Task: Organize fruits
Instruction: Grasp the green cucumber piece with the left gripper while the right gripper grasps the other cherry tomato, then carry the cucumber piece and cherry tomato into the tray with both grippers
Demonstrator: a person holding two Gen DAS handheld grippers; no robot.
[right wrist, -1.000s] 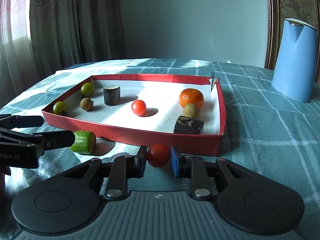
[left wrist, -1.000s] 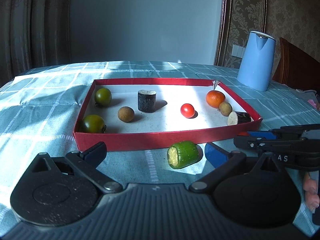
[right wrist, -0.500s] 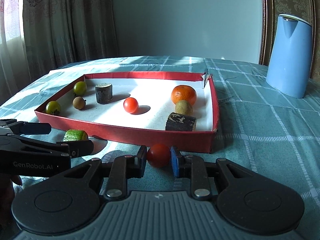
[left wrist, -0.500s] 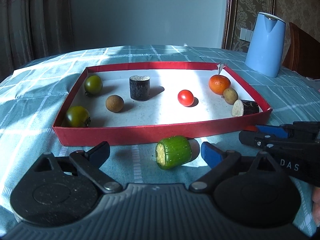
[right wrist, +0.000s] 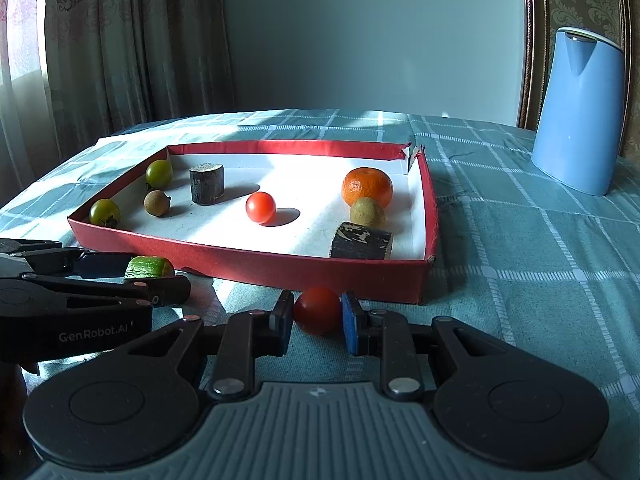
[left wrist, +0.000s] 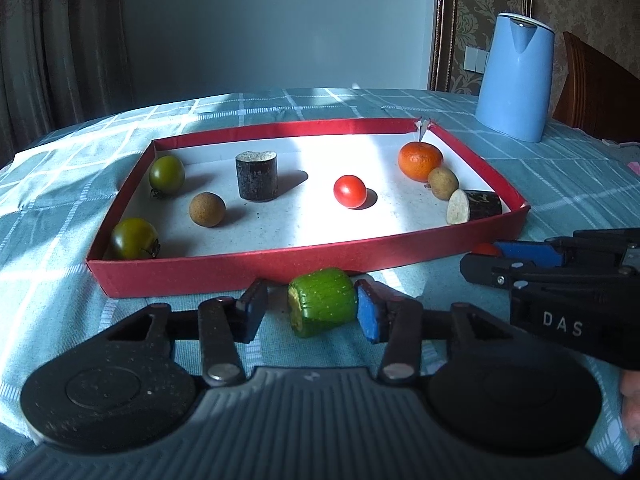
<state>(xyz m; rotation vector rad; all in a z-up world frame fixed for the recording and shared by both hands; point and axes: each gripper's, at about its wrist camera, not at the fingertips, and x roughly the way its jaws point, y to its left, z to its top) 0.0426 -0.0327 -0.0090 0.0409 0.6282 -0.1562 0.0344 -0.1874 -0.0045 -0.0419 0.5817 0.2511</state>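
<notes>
Green cucumber chunk [left wrist: 323, 303] between part-open left tool [left wrist: 307, 311], right pad touching; red tomato [right wrist: 318, 311] gripped by right tool [right wrist: 317, 320], clear only from right wrist.

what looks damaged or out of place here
The red tray's far right corner is torn, its flap sticking up. The green cucumber chunk lies outside the tray on the cloth, between the left gripper's fingers.

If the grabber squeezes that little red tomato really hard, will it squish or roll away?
The red tomato looks round and smooth, so it would probably roll if released on the tablecloth. Its shiny thin skin suggests hard squeezing by the right gripper might burst it.
</notes>
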